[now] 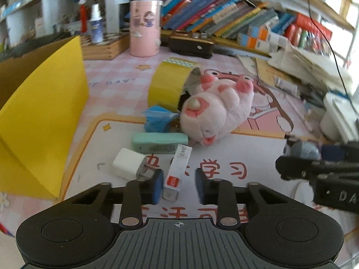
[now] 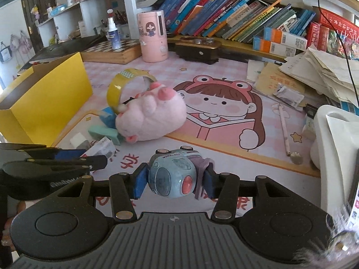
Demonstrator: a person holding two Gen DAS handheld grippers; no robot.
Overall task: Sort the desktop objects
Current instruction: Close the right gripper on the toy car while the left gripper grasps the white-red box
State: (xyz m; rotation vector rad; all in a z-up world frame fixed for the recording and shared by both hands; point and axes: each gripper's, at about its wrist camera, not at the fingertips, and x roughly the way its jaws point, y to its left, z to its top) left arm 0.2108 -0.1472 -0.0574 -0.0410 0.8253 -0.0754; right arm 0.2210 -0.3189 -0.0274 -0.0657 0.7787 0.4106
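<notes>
The right gripper squeezes a blue toy truck between its blue pads, low over the desk mat near its front edge. The left gripper is open, and a small white box lies between its fingers. Just past that lie a white charger and a green eraser. Farther back, a pink plush toy leans on a yellow tape roll. A yellow box stands at the mat's left edge.

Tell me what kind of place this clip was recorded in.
Most likely a child's study desk at home: a row of leaning books along the back, a cartoon desk mat with a reading girl, and a pink plush toy among stationery.
</notes>
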